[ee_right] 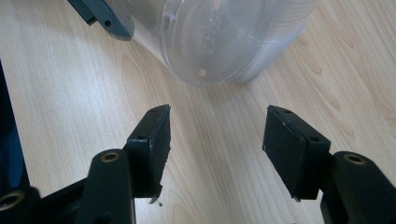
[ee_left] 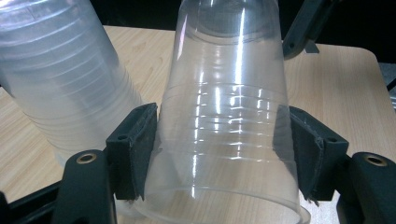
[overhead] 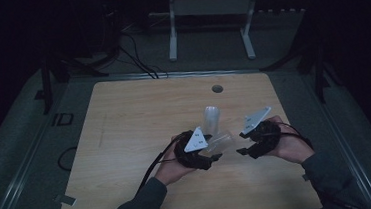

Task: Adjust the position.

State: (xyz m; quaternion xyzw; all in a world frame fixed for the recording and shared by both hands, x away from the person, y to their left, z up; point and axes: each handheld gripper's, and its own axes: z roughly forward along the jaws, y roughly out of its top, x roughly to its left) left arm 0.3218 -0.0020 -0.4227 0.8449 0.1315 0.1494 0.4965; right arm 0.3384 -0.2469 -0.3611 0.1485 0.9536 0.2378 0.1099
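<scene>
High view puts the left gripper (overhead: pixel 217 157) clamped on a clear plastic cup (overhead: pixel 220 141) held sideways over the near-middle of the table (overhead: pixel 126 139), beside the stack of cups (overhead: pixel 211 118); the right gripper (overhead: pixel 241 151) waits just right of it, jaws apart and empty (nothing between the pads). By my reading, one cup is separated and its placing remains; bare wood lies wide to the left and far side, edges well off.

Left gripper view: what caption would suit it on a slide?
Left gripper clamps a clear plastic cup over the wooden table, a cup stack beside it.
</scene>
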